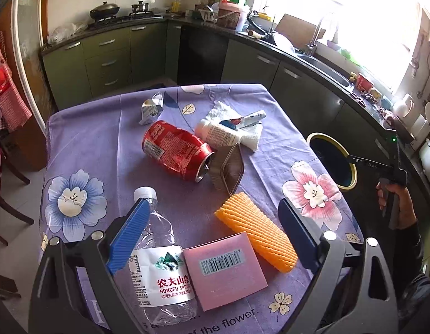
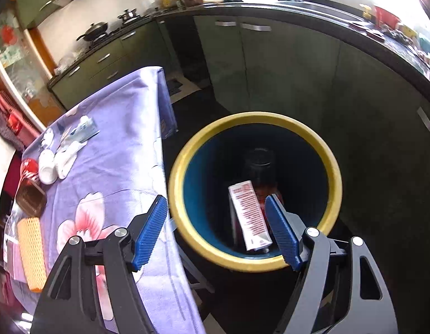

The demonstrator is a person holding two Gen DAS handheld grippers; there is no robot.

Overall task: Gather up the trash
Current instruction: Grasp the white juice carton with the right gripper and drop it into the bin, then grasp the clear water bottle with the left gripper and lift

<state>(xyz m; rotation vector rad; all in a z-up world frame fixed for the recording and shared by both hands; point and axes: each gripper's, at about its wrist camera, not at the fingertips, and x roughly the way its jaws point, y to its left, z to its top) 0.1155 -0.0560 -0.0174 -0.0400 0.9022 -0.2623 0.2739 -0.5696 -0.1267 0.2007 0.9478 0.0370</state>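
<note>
My left gripper (image 1: 212, 236) is open above the near part of the table, over a clear water bottle (image 1: 159, 253), a pink box (image 1: 224, 268) and an orange foam sleeve (image 1: 256, 233). Further off lie a crushed red can (image 1: 174, 149), a brown tray (image 1: 228, 167), a white bottle (image 1: 217, 133), a tissue with a tube (image 1: 242, 119) and a foil wrapper (image 1: 152, 107). My right gripper (image 2: 217, 228) is open and empty over the yellow-rimmed bin (image 2: 187, 167). A white and red tube (image 2: 249, 214) lies inside the bin.
The table carries a purple flowered cloth (image 1: 103, 139). The bin (image 1: 349, 178) stands on the floor off the table's right edge. Green kitchen cabinets (image 1: 109, 58) and a dark counter with a sink run behind and to the right.
</note>
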